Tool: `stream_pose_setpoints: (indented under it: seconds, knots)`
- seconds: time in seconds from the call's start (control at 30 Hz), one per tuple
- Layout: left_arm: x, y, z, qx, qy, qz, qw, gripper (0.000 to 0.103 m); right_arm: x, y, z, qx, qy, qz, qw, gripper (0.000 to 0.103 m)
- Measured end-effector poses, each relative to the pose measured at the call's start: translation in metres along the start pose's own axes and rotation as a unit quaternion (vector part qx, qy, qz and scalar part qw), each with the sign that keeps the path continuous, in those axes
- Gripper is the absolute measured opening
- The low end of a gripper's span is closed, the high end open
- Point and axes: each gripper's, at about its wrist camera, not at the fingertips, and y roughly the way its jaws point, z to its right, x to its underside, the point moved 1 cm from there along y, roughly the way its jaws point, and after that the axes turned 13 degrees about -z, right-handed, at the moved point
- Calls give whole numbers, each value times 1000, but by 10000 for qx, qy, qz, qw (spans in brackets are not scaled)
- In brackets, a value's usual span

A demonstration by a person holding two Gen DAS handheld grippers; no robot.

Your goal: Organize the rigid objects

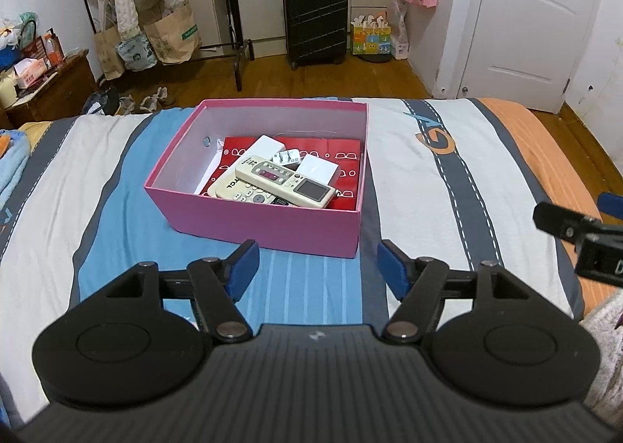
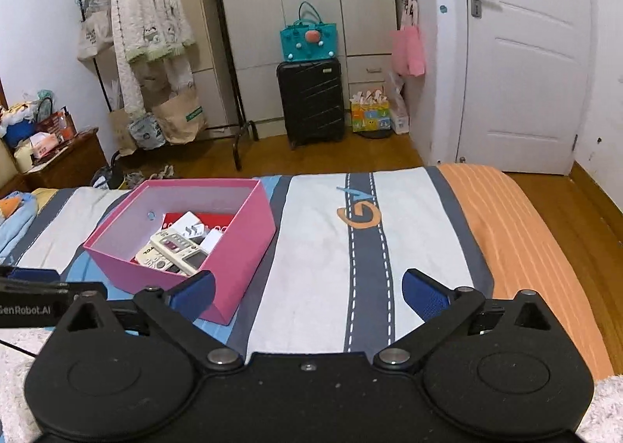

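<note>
Fingers of the left gripper (image 1: pixel 318 268) stand apart with nothing between them, blue pads over bare blue-striped bedcover just near of the pink box (image 1: pixel 272 227); right gripper (image 2: pixel 307 297) is spread wide, also empty, out over the white and grey stripes to the right of the box; pink box sits on the bed (image 1: pixel 428 178), open-topped, holding two remote controls (image 1: pixel 286 180) stacked crosswise, a white charger plug (image 1: pixel 286 159), white flat blocks and a red sheet under them; no loose rigid items visible on the bedcover in either view, so the sorting looks done or nearly so; for a clean finish, I'd judge both grippers should draw back high and clear of the near wall, since a nudge could slide the light box on the soft cover; check the far-left bed edge, partly out of sight.
</note>
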Motion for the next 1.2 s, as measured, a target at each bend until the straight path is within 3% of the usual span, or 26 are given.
stream_pose_setpoints:
  seconds: [0.03, 0.1, 0.2, 0.43, 1.2]
  knots:
    - [1, 0, 0, 13, -1, 6, 10000, 69, 0, -1, 2, -29, -44, 53, 10000, 103]
    - [2, 1, 0, 44, -38, 40, 10000, 86, 1, -3, 4, -58, -170, 117, 9998, 103]
    - [4, 1, 1, 12, -114, 151, 9998, 96, 3, -4, 2, 0, -381, 92, 9992, 103]
    - [5, 11, -6, 21, -273, -48, 9996, 98, 5, -7, 2, -97, -335, 168, 9992, 103]
    - [17, 19, -19, -244, -301, -317, 9987, 98, 12, -8, -24, 370, -435, 13, 9984, 103]
